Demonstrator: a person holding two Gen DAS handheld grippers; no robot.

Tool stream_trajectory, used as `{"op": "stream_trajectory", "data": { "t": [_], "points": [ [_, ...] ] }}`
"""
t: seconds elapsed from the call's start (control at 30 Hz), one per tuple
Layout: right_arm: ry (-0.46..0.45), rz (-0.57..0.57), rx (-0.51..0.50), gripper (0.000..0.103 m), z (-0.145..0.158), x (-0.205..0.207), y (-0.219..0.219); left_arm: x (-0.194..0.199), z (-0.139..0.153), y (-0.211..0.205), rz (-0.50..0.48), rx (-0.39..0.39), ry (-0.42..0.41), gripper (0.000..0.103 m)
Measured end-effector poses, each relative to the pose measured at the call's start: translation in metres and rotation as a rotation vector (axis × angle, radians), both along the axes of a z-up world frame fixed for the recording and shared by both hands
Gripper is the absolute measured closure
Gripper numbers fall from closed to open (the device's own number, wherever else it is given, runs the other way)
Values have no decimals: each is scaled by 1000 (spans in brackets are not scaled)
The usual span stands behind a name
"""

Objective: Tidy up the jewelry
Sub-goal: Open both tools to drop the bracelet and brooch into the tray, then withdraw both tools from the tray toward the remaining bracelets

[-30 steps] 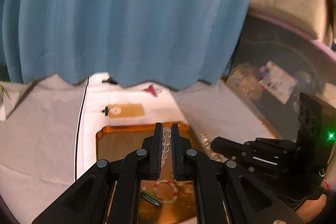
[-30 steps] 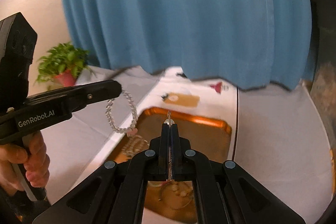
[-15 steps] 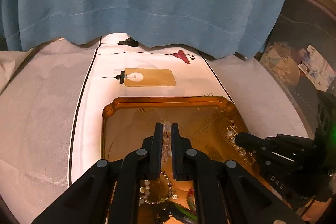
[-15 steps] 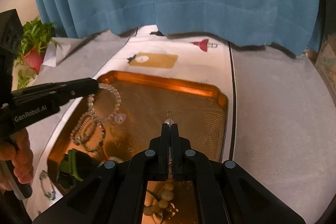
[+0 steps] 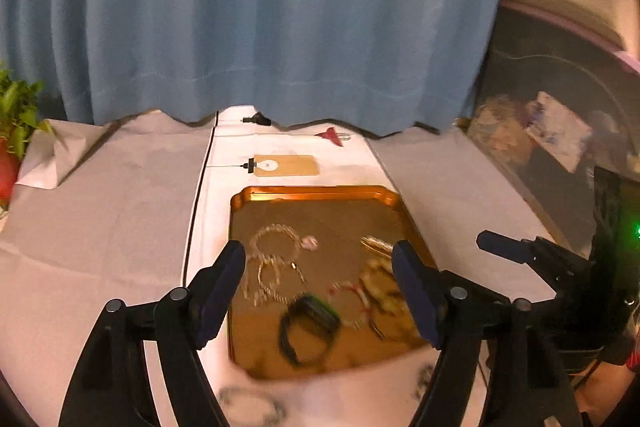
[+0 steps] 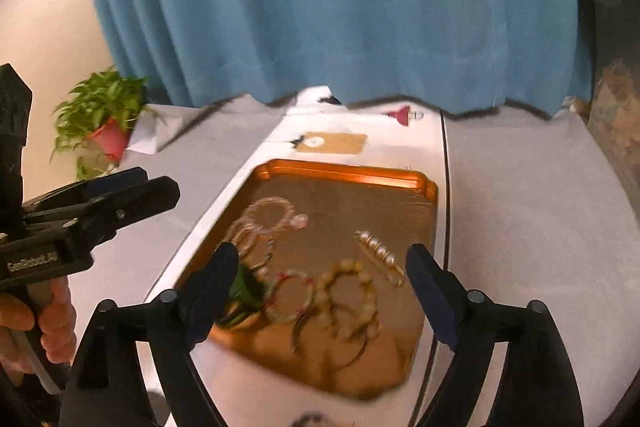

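Observation:
An orange tray [image 5: 312,191] [image 6: 340,167] lies on the white runner and holds several pieces of jewelry. A clear bead bracelet [image 5: 276,239] [image 6: 272,215] with a pink charm lies at its far left. A yellow bead bracelet [image 6: 348,291] [image 5: 384,291], a red-and-white one [image 6: 290,295] and a gold clasp [image 6: 380,255] lie to the right. My left gripper [image 5: 320,279] [image 6: 152,183] hovers over the tray's near left, jaws opening with nothing between them. My right gripper [image 6: 324,279] [image 5: 492,243] is likewise opening and empty above the near right.
A blue curtain [image 6: 320,7] hangs over the table's far edge. A potted plant [image 6: 100,115] stands at the far left. A tan printed tag [image 5: 286,165] lies beyond the tray. Blurred loose jewelry [image 5: 248,403] lies on the cloth in front. Dark clutter [image 5: 560,131] sits to the right.
Both grippers were shut, the left on the clear bead bracelet, the right on a beaded piece. Both now stand open and have drawn back from the tray, where the pieces lie.

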State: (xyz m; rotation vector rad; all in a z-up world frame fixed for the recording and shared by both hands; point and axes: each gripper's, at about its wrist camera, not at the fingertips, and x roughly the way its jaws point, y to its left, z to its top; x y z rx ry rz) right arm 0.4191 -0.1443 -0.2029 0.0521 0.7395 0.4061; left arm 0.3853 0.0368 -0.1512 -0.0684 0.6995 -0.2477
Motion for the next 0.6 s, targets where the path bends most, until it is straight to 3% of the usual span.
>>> {"op": "stream_trajectory", "data": {
  "t": [0.13, 0.27, 0.43, 0.6],
  "points": [
    [-50, 2, -21, 0, 27, -52, 0, -58, 24, 0, -1, -9, -61, 21],
    [-73, 13, 5, 0, 54, -108, -2, -110, 42, -4, -5, 20, -85, 21],
    [-147, 40, 23, 0, 80, -171, -2, -171, 62, -8, -15, 49, -166, 8],
    [-209, 28, -5, 0, 90, -216, 2, -202, 62, -7, -32, 43, -173, 7]
  ]
}}
